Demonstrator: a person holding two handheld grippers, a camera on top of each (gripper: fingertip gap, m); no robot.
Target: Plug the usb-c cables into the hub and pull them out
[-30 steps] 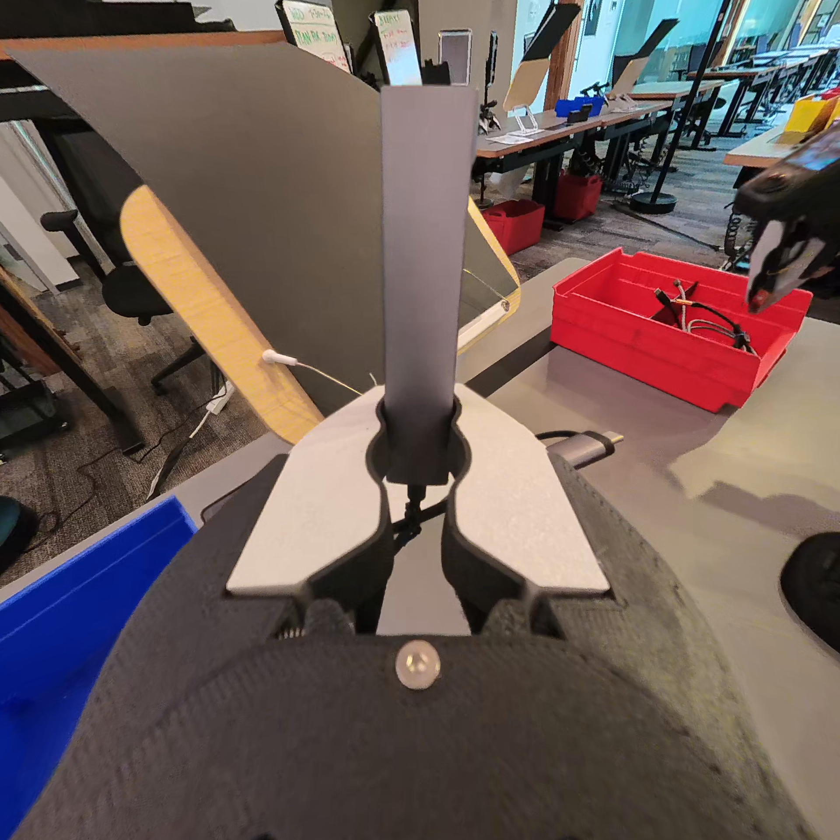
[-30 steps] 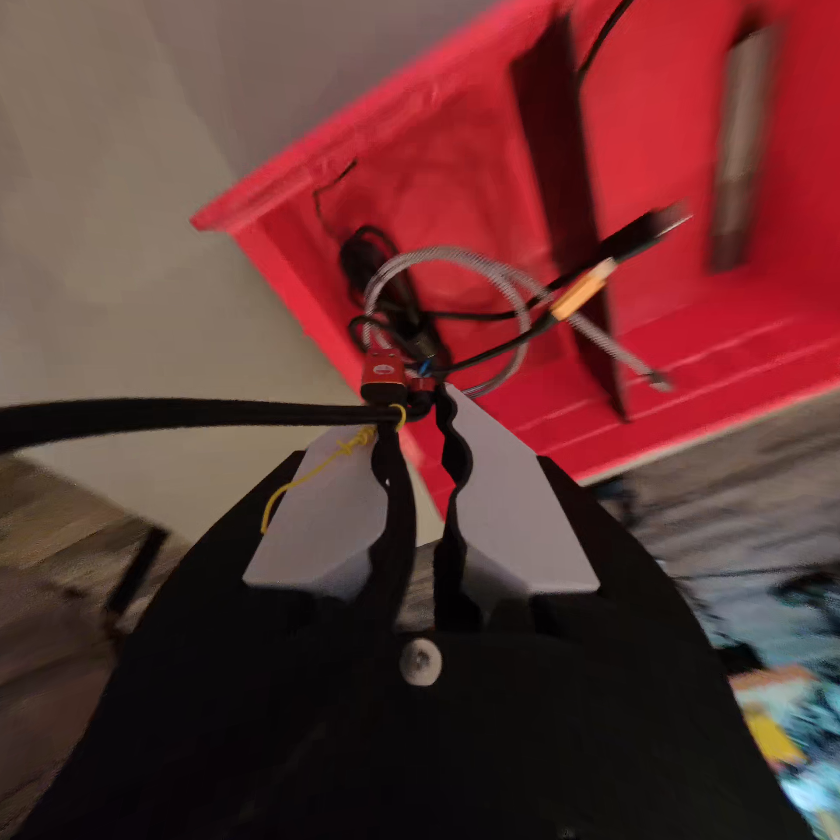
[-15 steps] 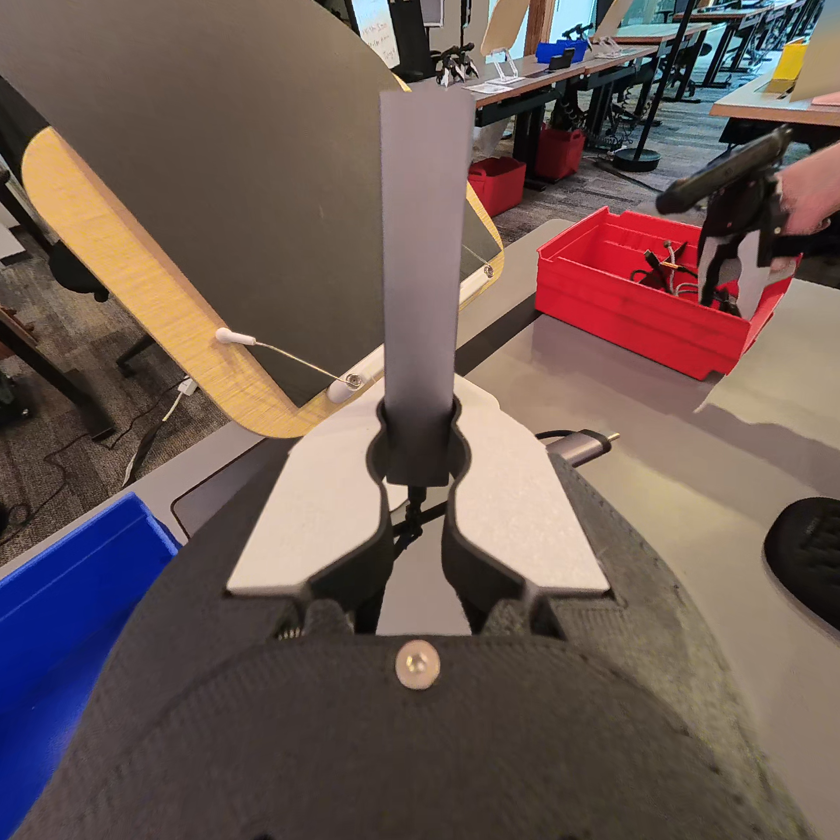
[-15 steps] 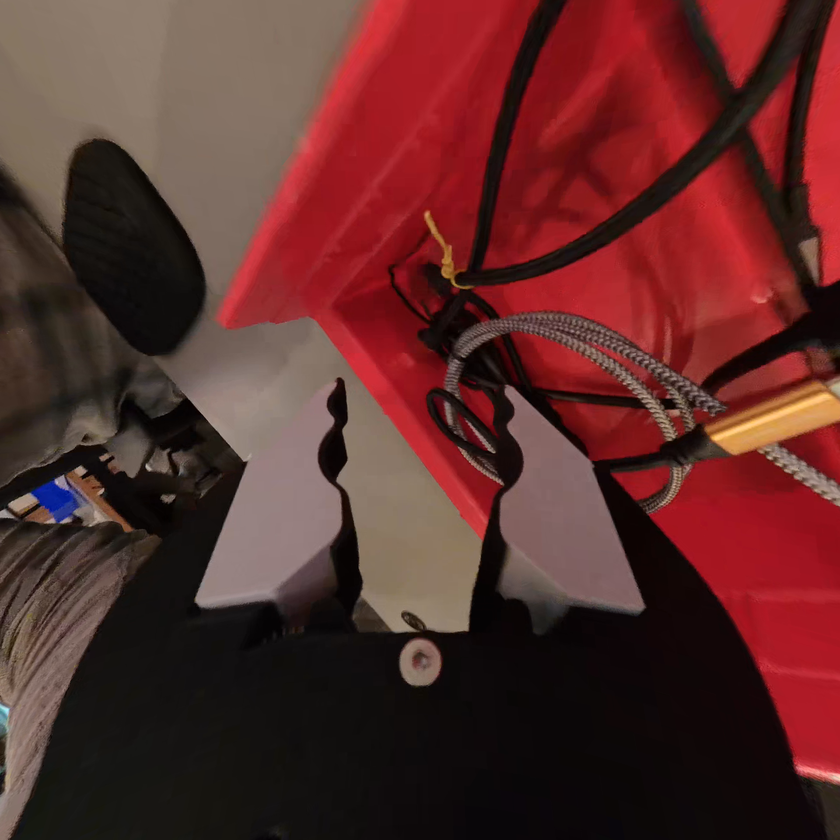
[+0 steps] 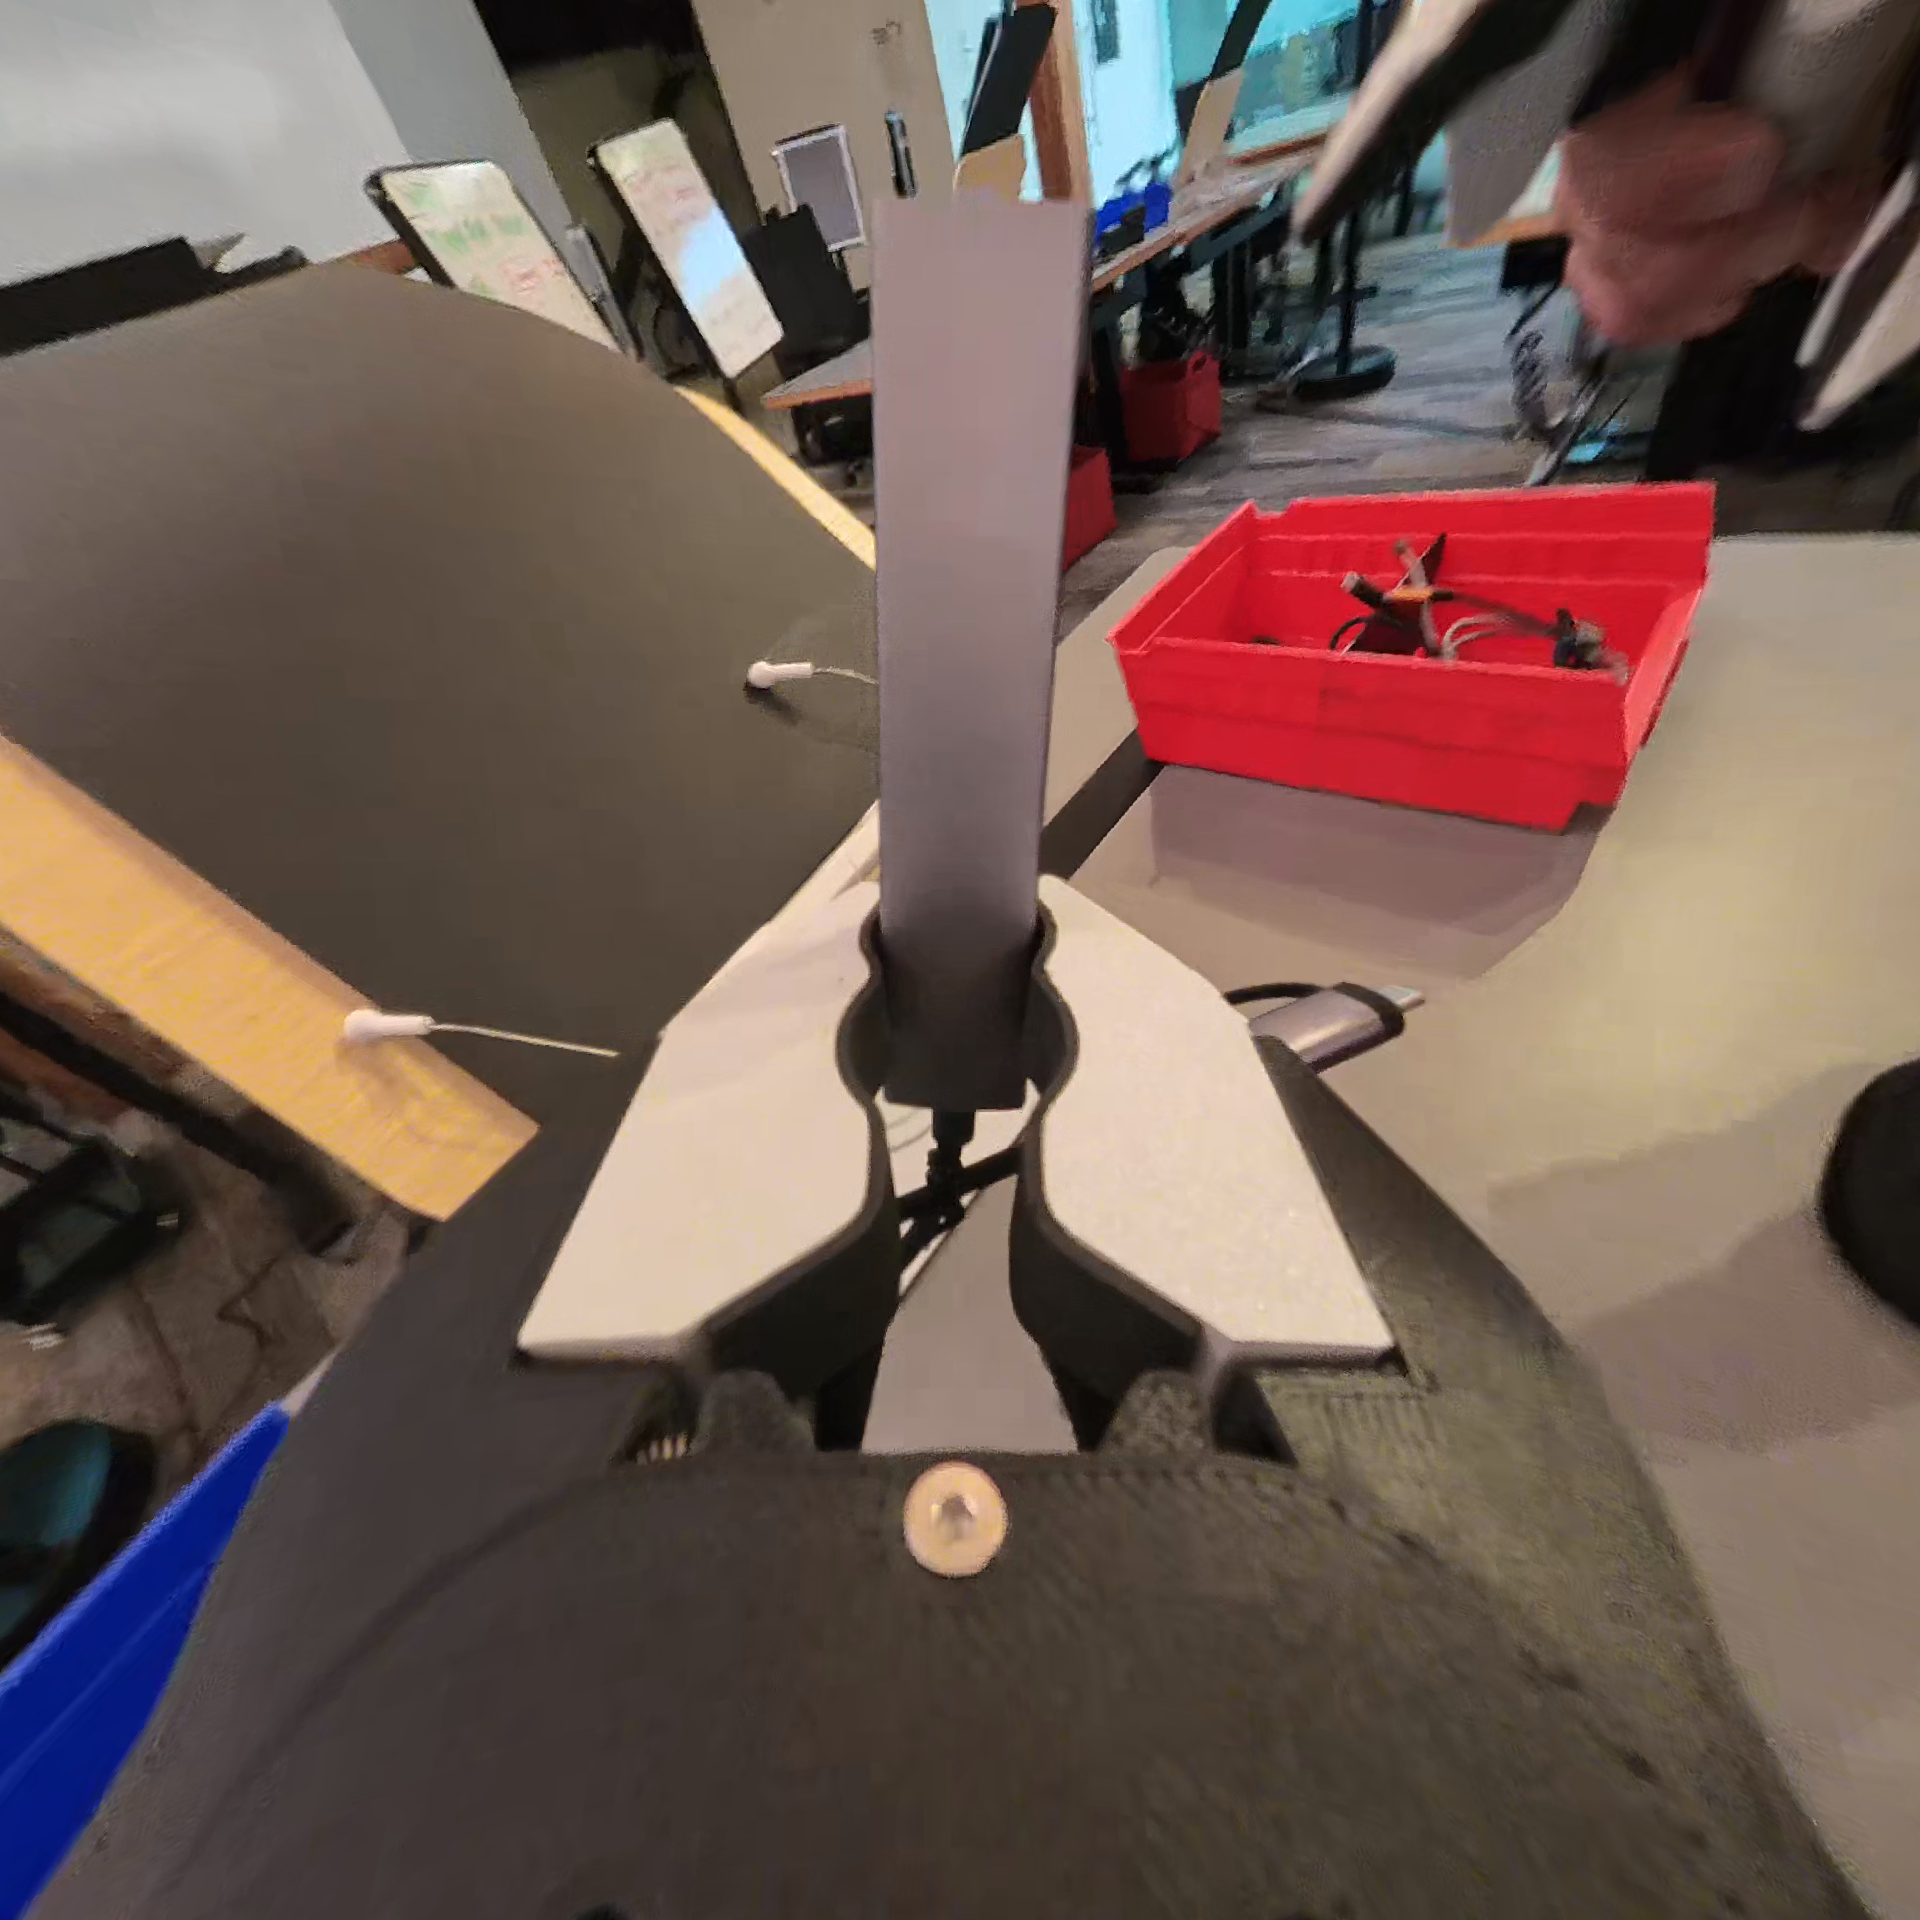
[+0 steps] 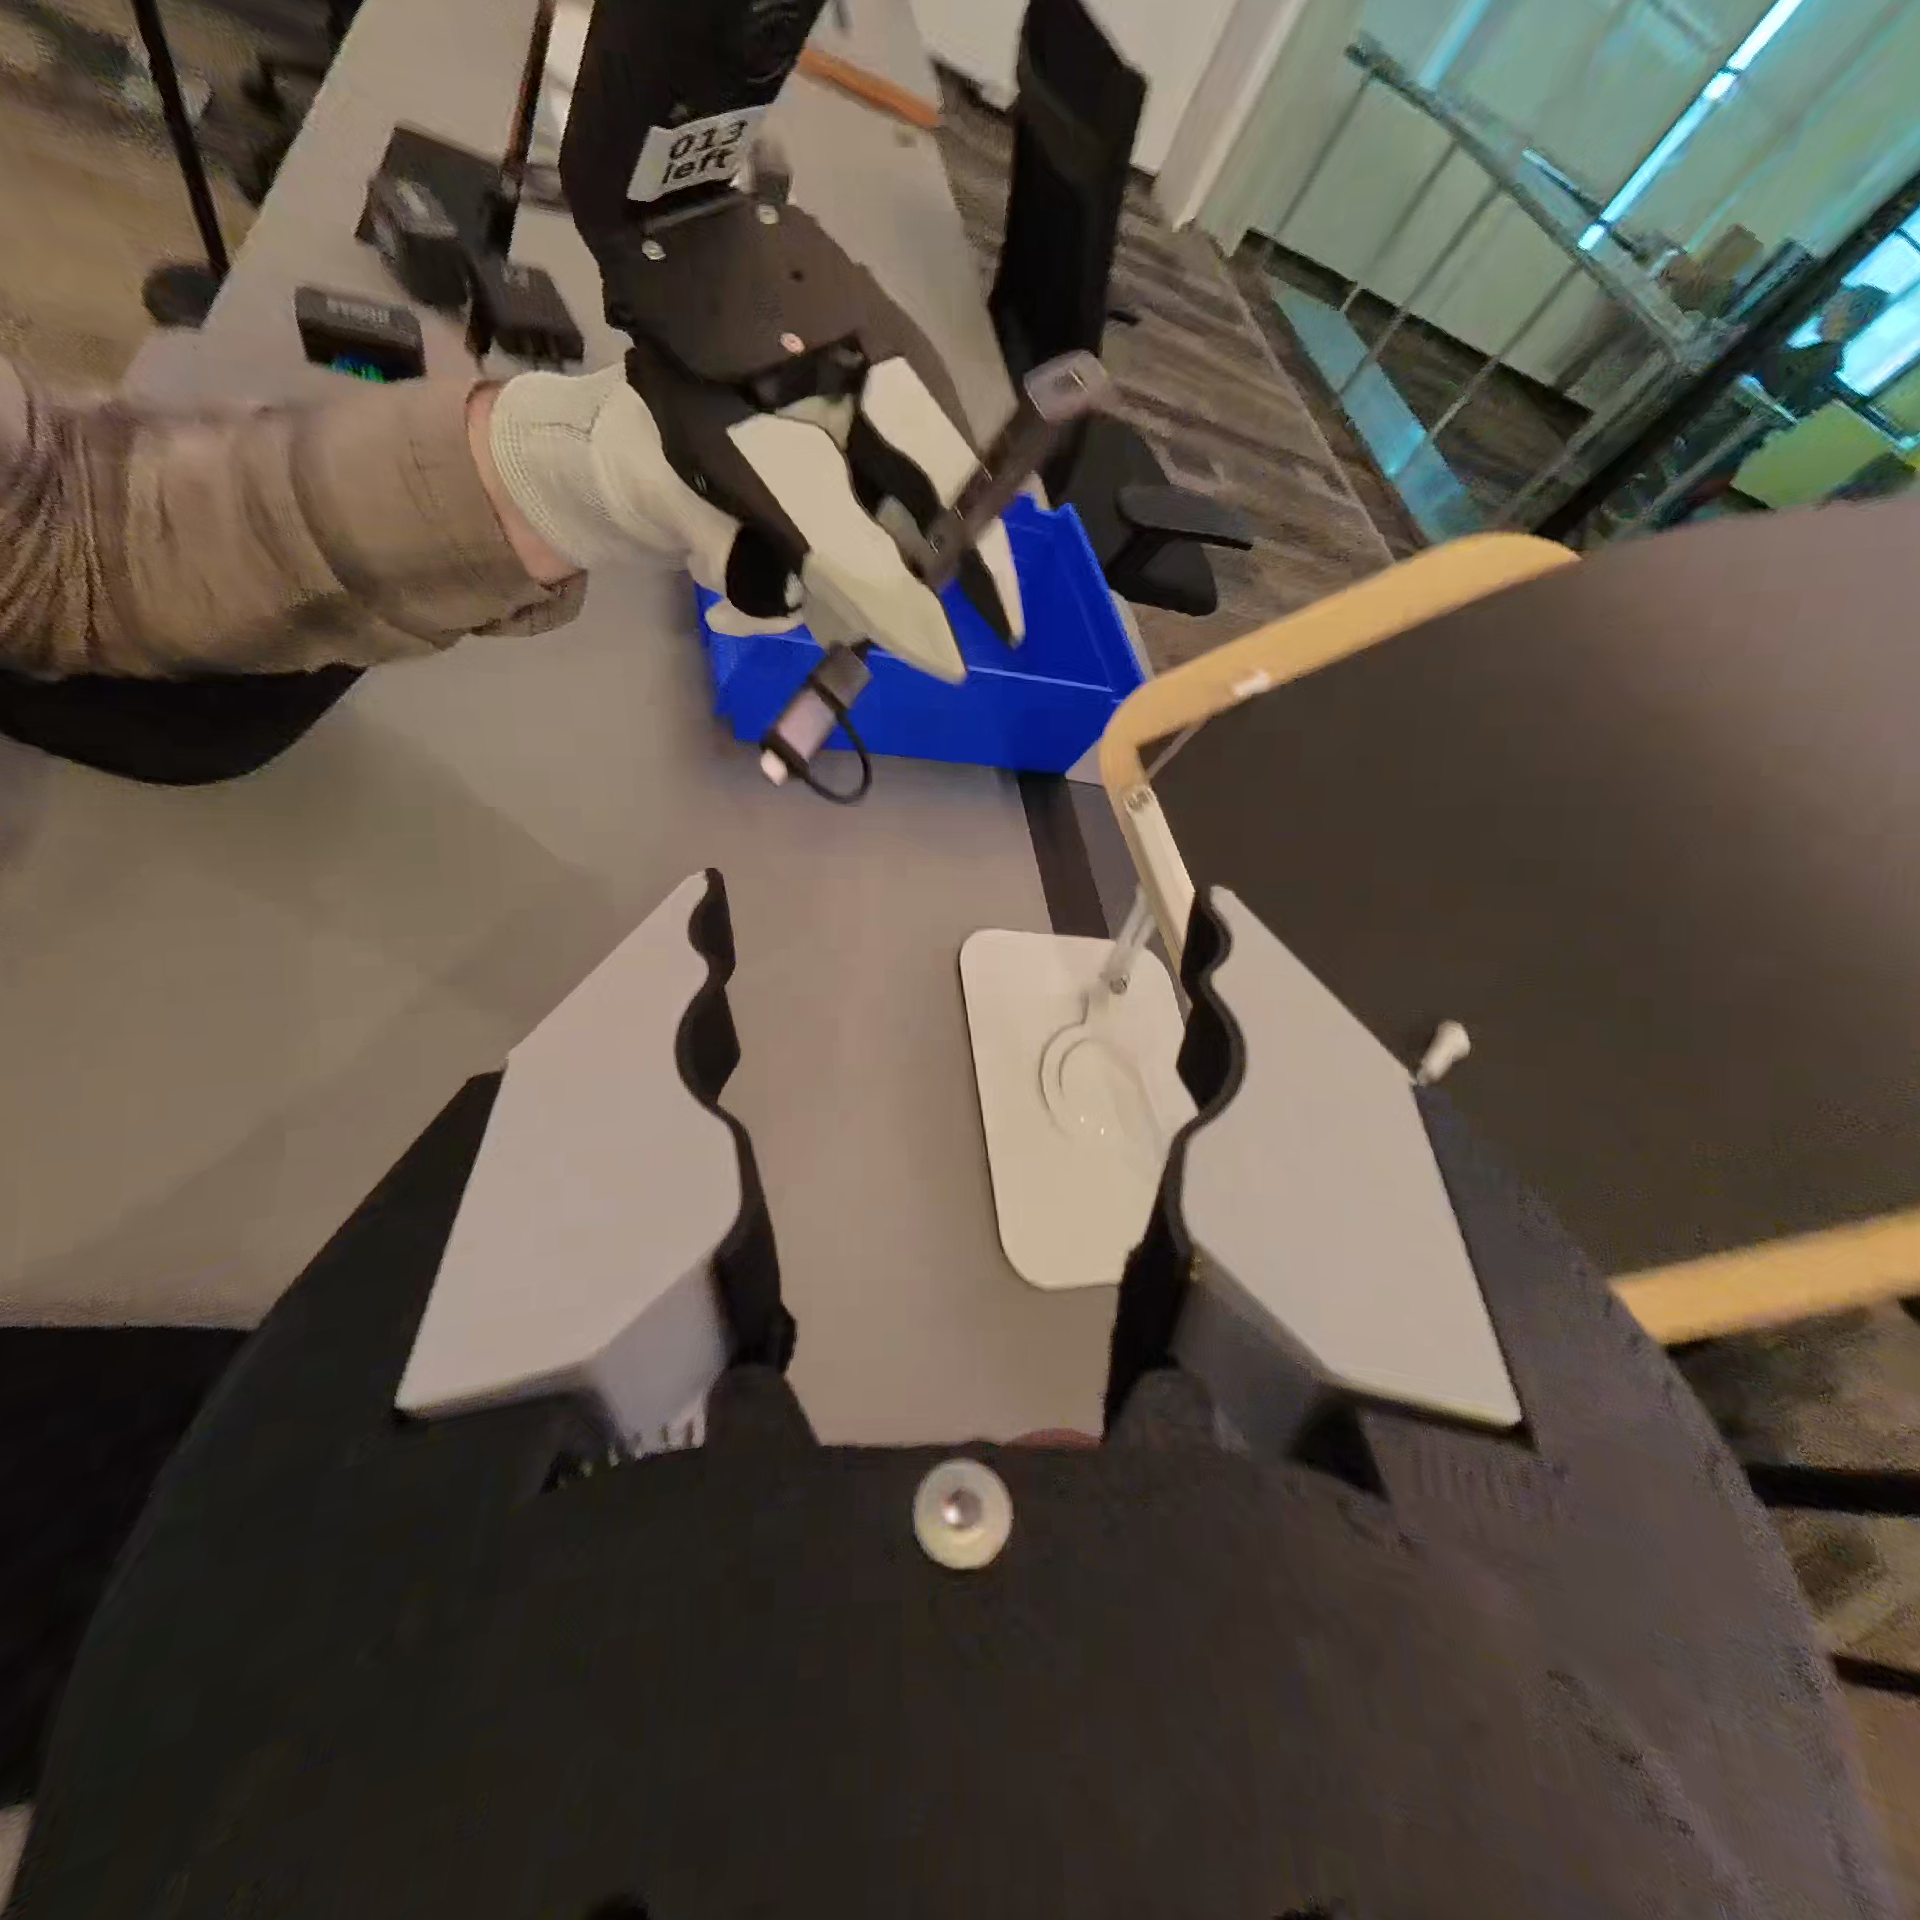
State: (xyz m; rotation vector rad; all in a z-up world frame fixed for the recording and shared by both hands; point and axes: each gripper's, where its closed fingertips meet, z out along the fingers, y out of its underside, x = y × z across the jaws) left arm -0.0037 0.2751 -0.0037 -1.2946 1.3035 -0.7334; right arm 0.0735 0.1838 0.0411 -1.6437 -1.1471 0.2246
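Observation:
My left gripper (image 5: 956, 935) is shut on the grey USB hub (image 5: 966, 582), a long flat bar that stands up between the fingers. The hub's own short cable ends in a grey plug (image 5: 1340, 1023) at the right finger. Several USB-C cables (image 5: 1455, 639) lie tangled in the red bin (image 5: 1351, 717) at the far right of the table. My right gripper (image 6: 958, 894) is open and empty above the grey table. In the right wrist view the left gripper (image 6: 977, 639) holds the hub (image 6: 1029, 457) tilted, with its plug (image 6: 816, 712) hanging below.
A blue bin (image 6: 1039, 686) sits behind the left gripper, also at the lower left in the left wrist view (image 5: 94, 1652). A black panel with a wooden edge (image 6: 1558, 883) stands on a white base (image 6: 1039, 1143). A hand (image 5: 1683, 218) shows blurred at the top right. Small black boxes (image 6: 358, 332) lie far back.
My right gripper let go of the cable with the red plug over the red bin, opened, and swung away to face the left gripper. The left gripper kept hold of the hub.

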